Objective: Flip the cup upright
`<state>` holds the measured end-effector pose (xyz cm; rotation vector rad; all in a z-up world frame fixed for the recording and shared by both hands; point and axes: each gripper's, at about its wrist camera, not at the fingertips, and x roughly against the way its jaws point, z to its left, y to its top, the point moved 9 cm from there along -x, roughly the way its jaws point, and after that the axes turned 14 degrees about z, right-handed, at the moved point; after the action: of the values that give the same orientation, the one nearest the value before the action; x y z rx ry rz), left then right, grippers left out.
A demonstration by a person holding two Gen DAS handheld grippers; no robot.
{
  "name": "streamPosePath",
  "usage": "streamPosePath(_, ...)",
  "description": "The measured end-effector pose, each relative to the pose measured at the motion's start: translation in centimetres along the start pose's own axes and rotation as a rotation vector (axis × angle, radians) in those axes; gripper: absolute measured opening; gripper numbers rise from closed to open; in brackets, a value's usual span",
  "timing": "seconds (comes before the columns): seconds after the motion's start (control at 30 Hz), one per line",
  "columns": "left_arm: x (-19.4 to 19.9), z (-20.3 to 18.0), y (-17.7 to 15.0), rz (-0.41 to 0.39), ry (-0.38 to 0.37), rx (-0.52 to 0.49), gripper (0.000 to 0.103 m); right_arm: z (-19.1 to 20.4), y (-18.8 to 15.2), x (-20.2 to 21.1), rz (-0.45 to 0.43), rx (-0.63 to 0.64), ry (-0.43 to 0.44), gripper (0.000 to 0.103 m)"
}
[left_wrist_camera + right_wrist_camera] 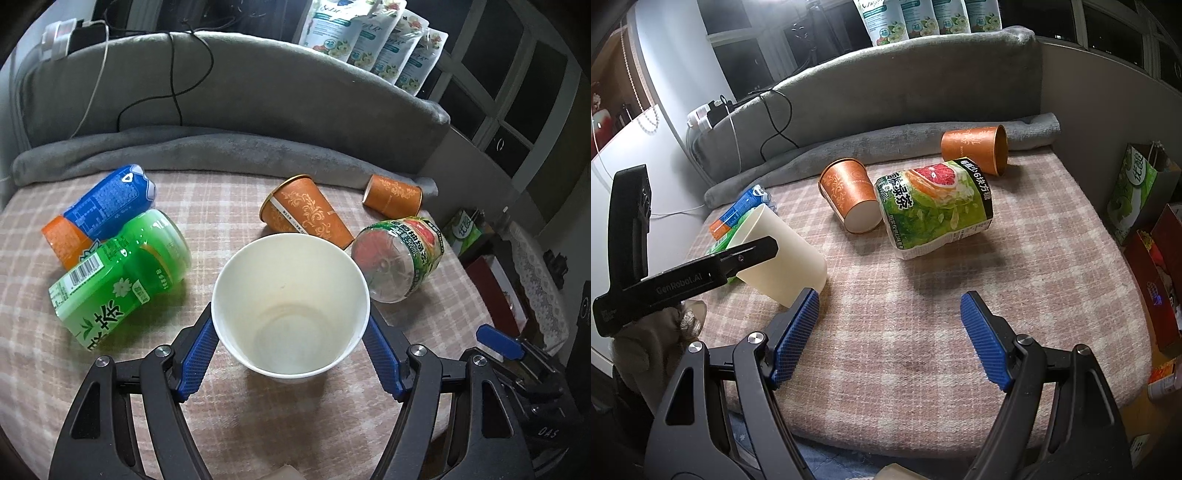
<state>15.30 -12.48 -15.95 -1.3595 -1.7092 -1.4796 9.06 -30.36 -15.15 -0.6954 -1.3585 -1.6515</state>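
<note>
The left gripper (290,332) pinches the white cup (291,306) by its sides, tilted above the checked cloth (295,417), so next it should stand it up and let go, while the right gripper (890,325) waits spread wide, holding nothing.

Green bottle (122,273), blue can (110,201), grapefruit bottle (934,206) lying on plaid blanket (923,332).
</note>
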Motion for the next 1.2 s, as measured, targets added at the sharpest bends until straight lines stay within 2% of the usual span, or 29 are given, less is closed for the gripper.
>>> streamPosePath(0.37,-0.6,-1.7,0.1,-0.01,0.077,-0.091,0.074,-0.5,0.0,0.1,-0.005,-0.019,0.003,0.081)
streamPosePath(0.67,-0.8,-2.2,0.2,-0.019,0.089,-0.109,0.074,-0.9,-0.1,0.4,-0.01,-0.033,0.001,0.081)
streamPosePath(0.97,-0.7,-2.5,0.1,-0.007,0.07,-0.112,0.075,-0.9,-0.1,0.4,-0.013,-0.036,0.001,0.081)
streamPosePath(1.2,-0.5,-2.8,-0.1,0.012,0.019,-0.107,0.078,-0.7,0.0,0.7,-0.024,-0.029,0.001,0.082)
